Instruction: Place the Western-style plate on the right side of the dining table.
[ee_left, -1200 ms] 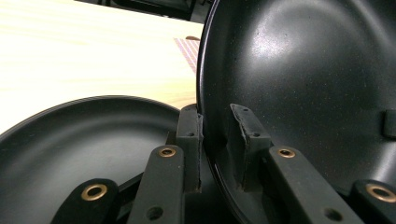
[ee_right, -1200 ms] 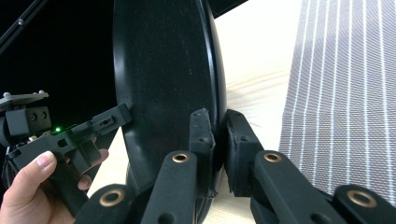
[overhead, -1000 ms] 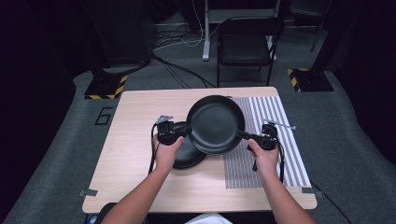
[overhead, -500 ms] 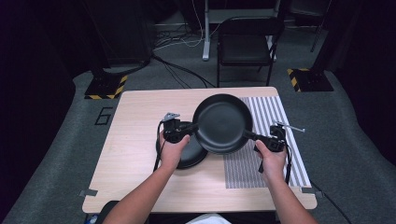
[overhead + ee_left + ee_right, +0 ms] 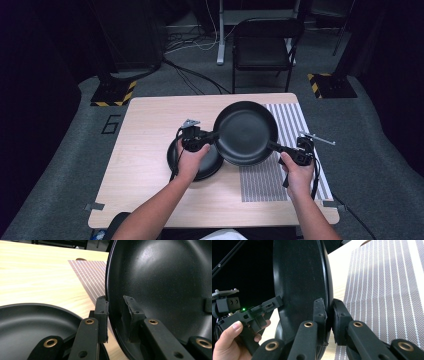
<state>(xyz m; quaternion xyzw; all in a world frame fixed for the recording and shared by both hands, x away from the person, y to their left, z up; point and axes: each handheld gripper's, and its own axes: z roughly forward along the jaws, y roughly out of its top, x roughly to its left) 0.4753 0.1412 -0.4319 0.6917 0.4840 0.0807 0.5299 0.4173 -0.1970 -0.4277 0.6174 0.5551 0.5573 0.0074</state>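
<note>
pan: black frying pan [image 5: 246,131] held off the table, over the striped mat [image 5: 280,175] edge, partly above second pan [image 5: 195,161]
left gripper [image 5: 196,140]: jaws pinched on pan rim
right gripper [image 5: 300,152]: jaws clamped on opposite rim
tip: likely keep both grips level, lower evenly onto mat

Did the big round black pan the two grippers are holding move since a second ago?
Yes. The big round black pan has shifted toward the striped grey mat, now covering more of it and less of the other black pan on the table.
</note>
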